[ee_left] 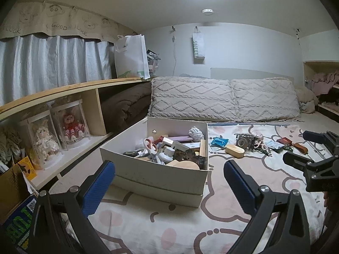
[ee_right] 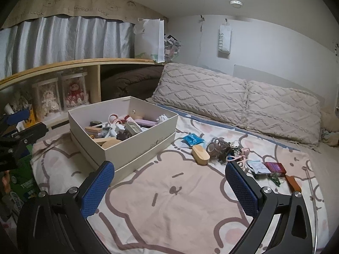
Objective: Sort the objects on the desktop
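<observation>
A bed covered with a pink cartoon-print sheet [ee_right: 169, 190] fills the scene, with two tufted beige pillows [ee_right: 237, 99] laid along the far wall and a wooden shelf [ee_left: 63, 89] running down the left side, where two dolls in clear cases [ee_left: 57, 131] are stored. A white cardboard box [ee_left: 156, 175] is set on the sheet near the shelf, seated in its own lid, and is already crowded with small articles, among them scissors with pink handles [ee_left: 150, 145], a roll of dark tape [ee_left: 130, 153] and a wooden oval piece [ee_left: 186, 165]. To the right of the box, loose objects are scattered on the sheet: a blue packet [ee_right: 192, 138], an oval wooden box [ee_right: 200, 154], a roll of tape [ee_right: 211, 148] against a dark tangled item, a red card box [ee_right: 275, 166] and a brown leather piece [ee_right: 293, 183]. The left gripper [ee_left: 169, 182] is held spread wide in front of the box, with nothing between its blue pads [ee_left: 97, 190]. The right gripper [ee_right: 169, 182] is likewise spread wide and empty above bare sheet, with the scattered objects just beyond its right finger.
</observation>
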Available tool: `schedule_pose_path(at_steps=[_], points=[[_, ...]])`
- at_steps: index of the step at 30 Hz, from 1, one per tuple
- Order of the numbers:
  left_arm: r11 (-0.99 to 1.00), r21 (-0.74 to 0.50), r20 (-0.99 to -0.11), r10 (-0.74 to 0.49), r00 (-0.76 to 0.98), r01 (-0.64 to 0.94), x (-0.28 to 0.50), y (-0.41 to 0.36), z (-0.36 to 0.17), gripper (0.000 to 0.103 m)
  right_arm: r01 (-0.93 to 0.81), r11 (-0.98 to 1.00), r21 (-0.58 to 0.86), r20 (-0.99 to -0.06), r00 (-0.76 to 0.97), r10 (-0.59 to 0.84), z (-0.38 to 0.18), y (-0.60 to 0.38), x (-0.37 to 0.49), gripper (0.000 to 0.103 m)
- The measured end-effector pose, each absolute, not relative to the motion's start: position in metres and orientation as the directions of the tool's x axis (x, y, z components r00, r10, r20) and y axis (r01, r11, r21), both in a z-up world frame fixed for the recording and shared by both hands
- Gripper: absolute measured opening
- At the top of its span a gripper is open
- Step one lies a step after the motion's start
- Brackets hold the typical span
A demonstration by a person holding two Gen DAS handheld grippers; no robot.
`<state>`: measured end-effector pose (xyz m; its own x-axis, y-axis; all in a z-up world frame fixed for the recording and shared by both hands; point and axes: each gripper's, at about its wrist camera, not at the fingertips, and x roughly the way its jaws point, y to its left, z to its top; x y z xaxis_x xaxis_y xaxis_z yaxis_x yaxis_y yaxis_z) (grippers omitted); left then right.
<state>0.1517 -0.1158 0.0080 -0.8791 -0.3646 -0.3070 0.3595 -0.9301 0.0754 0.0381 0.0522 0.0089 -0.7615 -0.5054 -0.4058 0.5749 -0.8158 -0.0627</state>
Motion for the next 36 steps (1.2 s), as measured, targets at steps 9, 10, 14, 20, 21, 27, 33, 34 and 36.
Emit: schedule_pose_path(at_steps=[9, 10, 14, 20, 21, 27, 33, 34, 36], points=[[-0.922, 0.066, -0.307, -0.382, -0.872, 0.381, 0.152, -0.117, 0.007, 0.103, 0.587, -0.807, -0.067, -0.402, -0.756, -0.517, 0.011, 0.053, 0.042, 0.103], [-0.923, 0.067, -0.31, -0.381, -0.871, 0.38, 0.152, -0.117, 0.006, 0.103, 0.587, -0.807, -0.07, -0.403, -0.757, -0.515, 0.011, 0.053, 0.043, 0.103], [-0.922, 0.078, -0.32, -0.382, -0.867, 0.378, 0.15, -0.117, 0.003, 0.103, 0.588, -0.805, -0.075, -0.404, -0.756, -0.515, 0.011, 0.053, 0.044, 0.103], [-0.923, 0.072, -0.336, -0.378, -0.862, 0.377, 0.147, -0.118, -0.003, 0.103, 0.589, -0.804, -0.085, -0.408, -0.756, -0.511, 0.01, 0.051, 0.045, 0.103], [-0.923, 0.072, -0.337, -0.378, -0.862, 0.377, 0.147, -0.118, -0.003, 0.103, 0.588, -0.804, -0.09, -0.41, -0.757, -0.508, 0.01, 0.051, 0.045, 0.103], [-0.927, 0.063, -0.343, -0.369, -0.864, 0.37, 0.145, -0.118, -0.005, 0.103, 0.592, -0.8, -0.098, -0.416, -0.755, -0.507, 0.009, 0.048, 0.047, 0.103], [-0.928, 0.059, -0.344, -0.365, -0.865, 0.368, 0.144, -0.118, -0.007, 0.103, 0.589, -0.802, -0.097, -0.415, -0.756, -0.506, 0.009, 0.048, 0.047, 0.103], [-0.928, 0.058, -0.344, -0.364, -0.865, 0.367, 0.144, -0.118, -0.006, 0.103, 0.589, -0.802, -0.096, -0.415, -0.756, -0.506, 0.008, 0.049, 0.047, 0.103], [-0.929, 0.059, -0.343, -0.363, -0.866, 0.366, 0.143, -0.117, -0.007, 0.103, 0.588, -0.804, -0.095, -0.417, -0.756, -0.504, 0.008, 0.049, 0.046, 0.103]])
